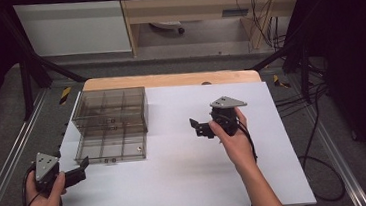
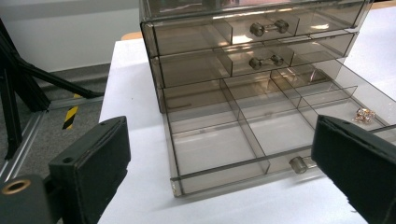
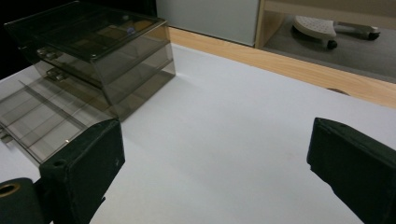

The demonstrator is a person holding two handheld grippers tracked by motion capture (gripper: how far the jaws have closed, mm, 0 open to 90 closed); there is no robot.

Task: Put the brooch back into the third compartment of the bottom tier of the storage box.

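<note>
A drawer cabinet (image 1: 110, 112) stands on the table (image 1: 198, 182) at its left rear. Its bottom drawer (image 2: 261, 135) is pulled out toward the person, with a small trinket (image 2: 364, 115) in a front compartment.

Grey floor (image 1: 3, 134), wooden shelf unit (image 1: 202, 6), black frame bars (image 1: 27, 61) behind.

White table (image 1: 201, 166) with a bare wooden strip along its far edge, carrying a smoky see-through drawer box (image 1: 110, 112) on its left half, the bottom drawer (image 1: 110, 148) pulled out flat over the tabletop, a small shiny trinket (image 2: 364, 115) in one compartment.
</note>
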